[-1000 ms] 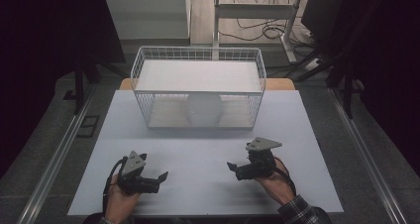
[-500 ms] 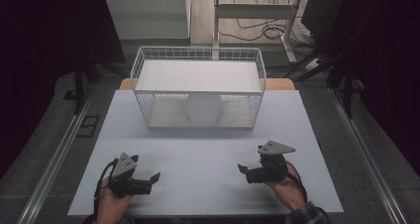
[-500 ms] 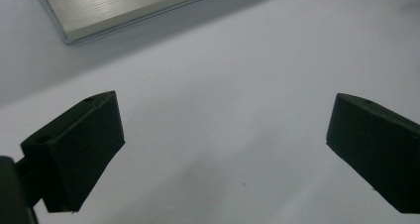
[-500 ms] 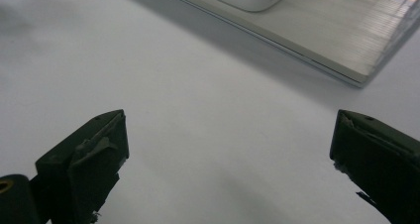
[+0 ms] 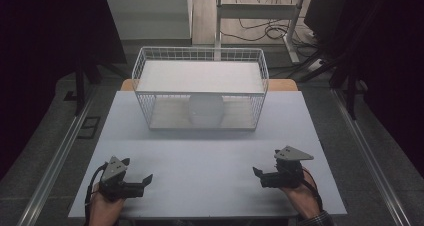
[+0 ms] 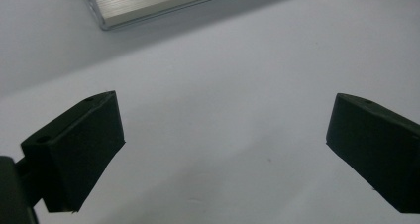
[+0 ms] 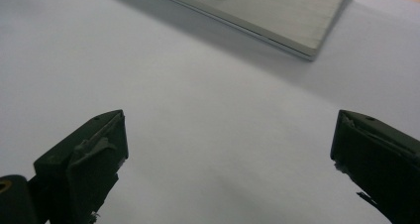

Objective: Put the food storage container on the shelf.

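Observation:
A white wire basket (image 5: 200, 53) stands on a pale base at the far middle of the white table (image 5: 210, 151), with a round white object (image 5: 205, 109) behind its front mesh. My left gripper (image 5: 145, 180) rests low near the table's front left corner, held by a hand, jaws wide apart over bare tabletop (image 6: 223, 135). My right gripper (image 5: 257, 173) sits near the front right, also hand-held and open, nothing between its jaws (image 7: 223, 149). The basket's base edge (image 7: 277, 26) lies beyond the right gripper; a corner of the base (image 6: 148, 3) appears beyond the left one.
Dark floor and metal rails (image 5: 55, 156) flank the table on both sides. Behind the basket stand a desk frame (image 5: 260, 11) and cables on the floor. A broad stretch of white tabletop separates the two grippers and the basket.
Both grippers have drawn back toward the table's front edge and spread farther apart, the left one going left and the right one going right. The basket has not moved.

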